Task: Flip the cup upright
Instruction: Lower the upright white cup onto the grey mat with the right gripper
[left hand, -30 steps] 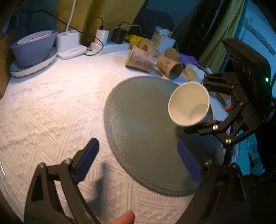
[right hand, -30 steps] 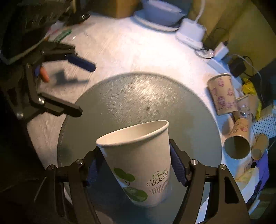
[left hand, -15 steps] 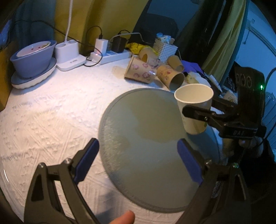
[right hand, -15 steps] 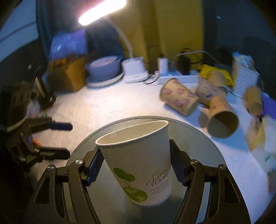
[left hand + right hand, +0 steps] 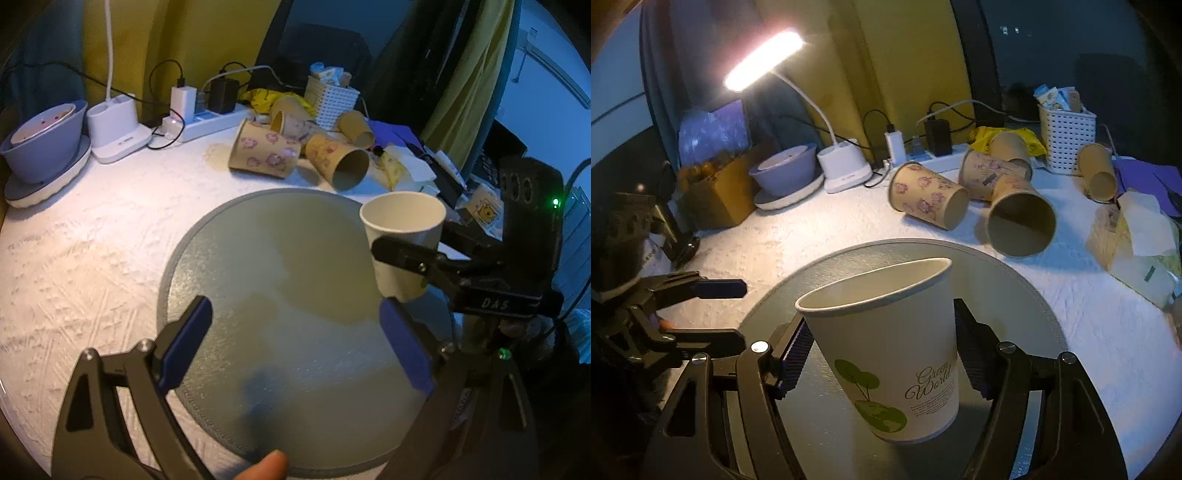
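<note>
Cup [image 5: 890, 350] first: white paper, green tree print and "Green World" lettering, mouth up and leaning a touch to one side, and we have it clamped between the pads of the right gripper [image 5: 882, 354], one finger pressed to each flank. From the left wrist view the same cup [image 5: 402, 236] sits over the far right edge of the round grey mat [image 5: 280, 295], with the right gripper [image 5: 413, 258] wrapped around its middle. Whether the base touches the mat or hangs just above it, we cannot tell.

Our left gripper [image 5: 295, 343] hovers over the near part of the mat with its blue-padded fingers spread wide and nothing between them (a fingertip peeks in at the bottom of that view). In the right wrist view the left gripper [image 5: 713, 310] sits off to the side, jaws apart.

Behind the mat, brown patterned cups [image 5: 929, 195] lie tipped on their sides on the white textured cloth [image 5: 92, 240]. Further back stand a lit desk lamp [image 5: 764, 61], a white perforated basket [image 5: 1067, 138] and a grey bowl [image 5: 40, 147].
</note>
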Tool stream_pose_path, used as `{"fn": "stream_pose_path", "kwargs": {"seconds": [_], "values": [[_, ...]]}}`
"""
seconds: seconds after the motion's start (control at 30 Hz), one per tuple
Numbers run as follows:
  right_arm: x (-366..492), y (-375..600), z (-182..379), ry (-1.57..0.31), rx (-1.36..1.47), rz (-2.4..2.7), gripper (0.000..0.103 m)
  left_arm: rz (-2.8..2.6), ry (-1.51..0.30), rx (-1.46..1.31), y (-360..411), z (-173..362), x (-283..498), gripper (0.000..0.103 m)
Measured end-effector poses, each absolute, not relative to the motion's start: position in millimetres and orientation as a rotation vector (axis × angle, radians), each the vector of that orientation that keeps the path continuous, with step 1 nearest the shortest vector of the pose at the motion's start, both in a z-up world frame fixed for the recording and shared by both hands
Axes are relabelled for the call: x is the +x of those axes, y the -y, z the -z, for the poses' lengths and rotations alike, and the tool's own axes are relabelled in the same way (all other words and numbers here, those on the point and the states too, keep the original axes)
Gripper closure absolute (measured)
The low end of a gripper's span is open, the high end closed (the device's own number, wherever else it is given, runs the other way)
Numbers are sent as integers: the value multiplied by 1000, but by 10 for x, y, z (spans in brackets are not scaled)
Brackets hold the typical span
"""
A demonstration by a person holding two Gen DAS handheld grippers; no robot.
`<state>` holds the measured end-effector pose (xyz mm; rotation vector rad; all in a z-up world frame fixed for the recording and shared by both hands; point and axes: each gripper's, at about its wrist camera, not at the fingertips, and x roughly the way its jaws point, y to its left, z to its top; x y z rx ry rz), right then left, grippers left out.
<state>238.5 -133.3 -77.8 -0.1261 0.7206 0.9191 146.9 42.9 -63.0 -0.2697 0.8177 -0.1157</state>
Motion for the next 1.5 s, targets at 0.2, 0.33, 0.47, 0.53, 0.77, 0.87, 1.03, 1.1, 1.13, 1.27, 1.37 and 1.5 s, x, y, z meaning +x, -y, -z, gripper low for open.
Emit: {"fn": "stream_pose_path", "kwargs": {"seconds": [0.2, 0.33, 0.47, 0.53, 0.77, 0.87, 1.03, 1.1, 1.13, 1.27, 1.37, 1.5], "values": [[2398, 1380, 808, -722, -103, -917, 29, 115, -820, -265, -412, 618, 1475, 10], [2377, 1376, 822, -722, -106, -920, 29, 116, -820, -265, -410, 615, 1475, 10], [2348, 1364, 816, -720, -128, -906, 29, 124, -818, -265, -403, 611, 1465, 10], [2336, 1373, 807, -719, -132, -900, 29, 131, -818, -268, -401, 615, 1459, 10], [2278, 1440, 811, -726, -172, -837, 27, 154, -817, -267, -345, 617, 1414, 10], [2217, 1463, 839, -729, -200, -813, 20, 162, -809, -267, -319, 596, 1362, 10], [2091, 1525, 815, -728, -210, -796, 19, 162, -789, -261, -274, 550, 1251, 10], [2039, 1557, 789, -723, -210, -787, 19, 162, -782, -256, -248, 531, 1200, 10], [2011, 1575, 775, -720, -209, -782, 19, 161, -778, -253, -236, 524, 1181, 10], [1869, 1645, 718, -712, -207, -765, 19, 156, -759, -244, -184, 487, 1068, 10], [1762, 1697, 681, -708, -201, -752, 19, 150, -740, -240, -154, 445, 989, 10], [1631, 1756, 621, -702, -198, -734, 19, 138, -697, -229, -99, 374, 858, 10]]}}
